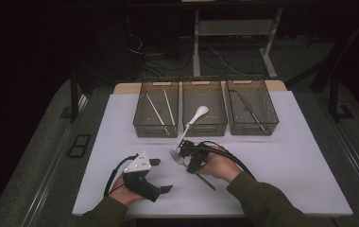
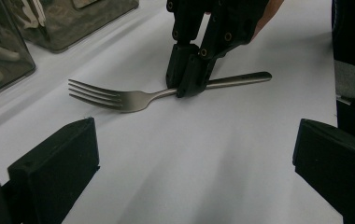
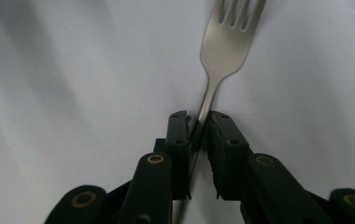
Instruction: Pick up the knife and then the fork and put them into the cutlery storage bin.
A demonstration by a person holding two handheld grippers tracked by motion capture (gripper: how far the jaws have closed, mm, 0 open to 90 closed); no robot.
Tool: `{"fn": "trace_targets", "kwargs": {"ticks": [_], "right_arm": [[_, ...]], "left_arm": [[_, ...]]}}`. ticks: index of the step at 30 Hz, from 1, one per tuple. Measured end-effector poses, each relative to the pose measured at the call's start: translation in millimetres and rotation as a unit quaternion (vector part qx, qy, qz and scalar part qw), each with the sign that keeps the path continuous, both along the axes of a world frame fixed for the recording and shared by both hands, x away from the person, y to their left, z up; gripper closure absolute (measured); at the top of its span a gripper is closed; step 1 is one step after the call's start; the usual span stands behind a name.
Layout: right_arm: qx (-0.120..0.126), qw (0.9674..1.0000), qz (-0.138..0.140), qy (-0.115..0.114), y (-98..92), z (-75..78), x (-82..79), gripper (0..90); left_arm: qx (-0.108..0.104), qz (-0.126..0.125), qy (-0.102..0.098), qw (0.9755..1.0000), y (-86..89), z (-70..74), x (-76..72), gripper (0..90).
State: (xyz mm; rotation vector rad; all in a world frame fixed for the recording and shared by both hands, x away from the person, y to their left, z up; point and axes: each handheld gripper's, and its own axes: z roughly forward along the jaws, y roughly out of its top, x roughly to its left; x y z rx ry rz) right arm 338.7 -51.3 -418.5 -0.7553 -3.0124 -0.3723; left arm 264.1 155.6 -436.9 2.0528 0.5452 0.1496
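Silver metal fork [image 3: 226, 44], tines toward twelve o'clock: right gripper [image 3: 200, 127] is nearly closed around its neck; squeeze evenly before lifting.

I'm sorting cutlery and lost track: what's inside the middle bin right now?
The middle bin holds a white spoon, its bowl up near the bin's centre and its handle running toward the front wall. The tinted mesh walls hide the floor corners, so anything small there cannot be made out.
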Motion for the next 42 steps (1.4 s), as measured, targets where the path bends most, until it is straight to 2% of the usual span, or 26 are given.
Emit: {"fn": "trace_targets", "kwargs": {"ticks": [4,12,16,21,24,30,32,37,42], "right_arm": [[-0.010,0.9999,0.002,-0.006,1.1,-0.2,1.7,83.8],[-0.013,0.9998,0.007,-0.010,1.8,0.5,0.2,84.8],[0.017,0.9998,-0.002,-0.007,-6.4,0.2,2.4,84.8],[0.065,0.9976,-0.015,-0.020,-23.7,6.1,7.7,84.8],[0.100,0.9945,-0.024,-0.022,-36.4,10.8,9.4,84.8],[0.162,0.9853,-0.047,-0.028,-63.2,18.7,9.3,84.9],[0.171,0.9833,-0.050,-0.037,-70.5,20.3,8.2,84.9],[0.207,0.9758,-0.054,-0.048,-85.6,23.2,6.6,84.9],[0.248,0.9649,-0.061,-0.061,-101.5,28.5,4.5,84.9]], "left_arm": [[0.000,0.000,-0.001,1.0000,0.3,0.1,0.1,0.0],[0.004,-0.003,-0.002,1.0000,0.9,0.4,0.0,0.0],[0.001,0.001,-0.002,1.0000,1.6,0.5,0.4,0.0],[0.001,0.001,-0.002,1.0000,1.7,0.8,-0.1,0.0],[0.002,0.001,-0.002,1.0000,1.6,0.4,0.1,0.0],[0.002,0.002,-0.001,1.0000,1.6,0.1,0.5,0.0],[0.002,0.003,-0.001,1.0000,1.5,-0.1,0.3,0.0],[0.002,0.002,-0.001,1.0000,1.5,0.1,0.2,0.0],[0.004,0.001,-0.003,1.0000,2.2,0.3,0.1,0.0]]}}
